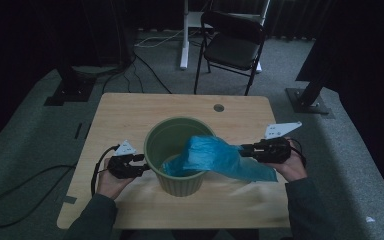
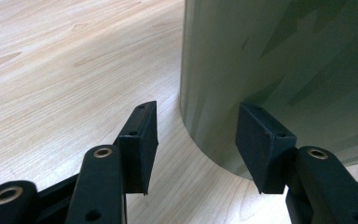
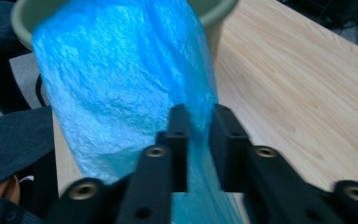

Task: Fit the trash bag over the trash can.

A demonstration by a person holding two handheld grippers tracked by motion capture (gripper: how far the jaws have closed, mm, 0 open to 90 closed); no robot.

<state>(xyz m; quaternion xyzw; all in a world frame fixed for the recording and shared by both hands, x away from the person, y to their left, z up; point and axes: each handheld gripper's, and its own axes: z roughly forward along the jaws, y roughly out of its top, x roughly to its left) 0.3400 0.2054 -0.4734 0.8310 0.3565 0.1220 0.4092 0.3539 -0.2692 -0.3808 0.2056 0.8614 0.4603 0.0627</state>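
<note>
- Between the 2 black jaws of the right gripper (image 3: 199, 140), narrowly set, a fold of the thin, crinkled blue plastic bag (image 3: 121, 84) is pinched.
- From that grip the bag runs ahead of the tool, its long axis stretching up over the rim and into the round pale-green plastic bin (image 1: 179, 155).
- Opposite, the left gripper (image 2: 196, 140) has its jaws spread wide, holding nothing; the bin's wall (image 2: 279, 70) stands just ahead, at the right-hand pad.
- Around them lies the light wooden table (image 1: 130, 112); beyond it stands a black folding chair (image 1: 232, 45).
- Bag's end inside the bin is hard to make out; the right gripper view is blurred.
</note>
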